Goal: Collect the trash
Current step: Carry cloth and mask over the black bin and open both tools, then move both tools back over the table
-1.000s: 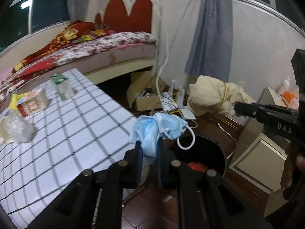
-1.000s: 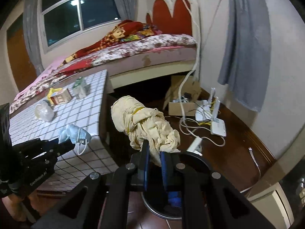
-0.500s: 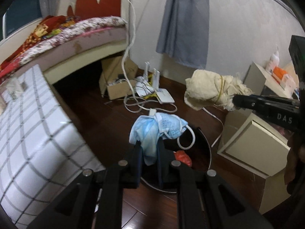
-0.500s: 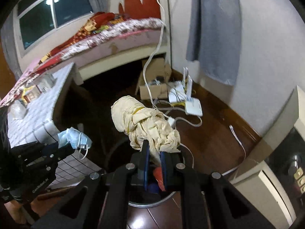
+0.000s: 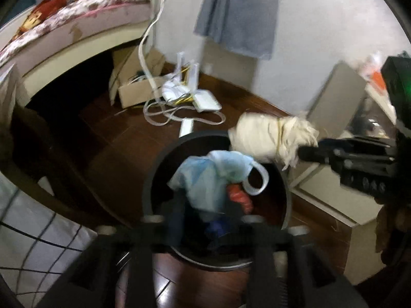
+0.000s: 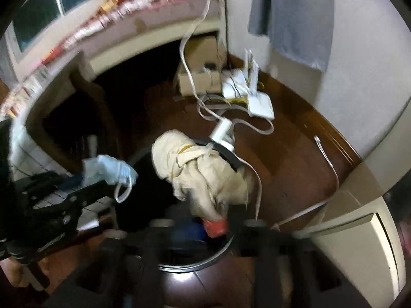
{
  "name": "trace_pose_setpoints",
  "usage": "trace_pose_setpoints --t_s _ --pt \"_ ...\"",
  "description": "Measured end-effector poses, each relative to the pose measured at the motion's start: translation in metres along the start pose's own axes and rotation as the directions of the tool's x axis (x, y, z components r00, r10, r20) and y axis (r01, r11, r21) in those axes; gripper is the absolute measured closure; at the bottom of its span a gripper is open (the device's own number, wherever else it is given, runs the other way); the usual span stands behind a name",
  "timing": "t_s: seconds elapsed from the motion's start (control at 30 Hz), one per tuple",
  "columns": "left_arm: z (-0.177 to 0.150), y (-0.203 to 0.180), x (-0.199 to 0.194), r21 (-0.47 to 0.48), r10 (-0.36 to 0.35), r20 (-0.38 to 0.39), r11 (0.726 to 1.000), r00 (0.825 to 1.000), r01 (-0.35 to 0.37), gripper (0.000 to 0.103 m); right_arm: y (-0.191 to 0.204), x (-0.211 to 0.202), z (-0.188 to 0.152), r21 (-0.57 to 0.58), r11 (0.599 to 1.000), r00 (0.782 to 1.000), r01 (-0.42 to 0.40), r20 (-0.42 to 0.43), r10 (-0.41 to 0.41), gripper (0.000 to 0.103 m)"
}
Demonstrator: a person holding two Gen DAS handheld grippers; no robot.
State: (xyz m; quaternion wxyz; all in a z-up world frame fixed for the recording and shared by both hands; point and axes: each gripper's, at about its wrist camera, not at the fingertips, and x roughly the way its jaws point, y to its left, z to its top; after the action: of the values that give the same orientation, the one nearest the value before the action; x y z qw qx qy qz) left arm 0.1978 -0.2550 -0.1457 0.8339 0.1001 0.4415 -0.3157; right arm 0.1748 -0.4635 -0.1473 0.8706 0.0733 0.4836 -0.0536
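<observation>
So both tools are over the round black trash bin on the wood floor: the left tool is clamped on a crumpled blue face mask, its ear loop dangling above the opening. Right tool is pinching a cream cloth bundle tied with yellow string, hanging over the bin's rim, with red trash already inside.

Dim indoor light, with a dark window at 10 o'clock in the right view, so it's night outside. The white wall at 1 o'clock catches most of the brightness; under the bed it goes nearly black. A pale sheen lies on the floor at 6 o'clock. Both views smear with motion, worst at the near edge, where the left claw and the right claw blur. Fisheye bending curves every edge, and black vignette fills the corners.
</observation>
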Motion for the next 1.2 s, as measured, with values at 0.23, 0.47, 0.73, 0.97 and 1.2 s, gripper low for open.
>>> trace_pose_setpoints --t_s 0.23,0.47,0.73,0.97,1.2 --pt "-0.011 0.010 -0.008 -0.037 0.108 0.023 0.994 0.994 -0.107 0.008 -0.029 0.006 0.001 0.096 0.988 0.992 0.123 -0.043 -0.119 0.001" --pt "-0.007 0.015 -0.038 -0.069 0.162 0.089 0.985 0.983 -0.156 0.005 -0.017 -0.013 0.006 0.079 0.986 0.989 0.147 -0.009 -0.147 0.001" --pt "0.002 0.019 -0.083 -0.098 0.220 0.165 0.974 0.961 -0.206 0.004 0.011 -0.051 0.014 0.028 0.992 0.989 0.124 0.078 -0.126 0.001" --pt "0.005 0.028 -0.109 -0.111 0.263 0.201 0.963 0.944 -0.245 0.004 0.033 -0.081 0.020 -0.003 0.995 0.985 0.103 0.140 -0.102 0.001" --pt "0.003 0.045 -0.139 -0.136 0.316 0.230 0.947 0.921 -0.291 0.004 0.054 -0.091 0.028 -0.025 0.997 0.983 0.070 0.173 -0.065 0.001"
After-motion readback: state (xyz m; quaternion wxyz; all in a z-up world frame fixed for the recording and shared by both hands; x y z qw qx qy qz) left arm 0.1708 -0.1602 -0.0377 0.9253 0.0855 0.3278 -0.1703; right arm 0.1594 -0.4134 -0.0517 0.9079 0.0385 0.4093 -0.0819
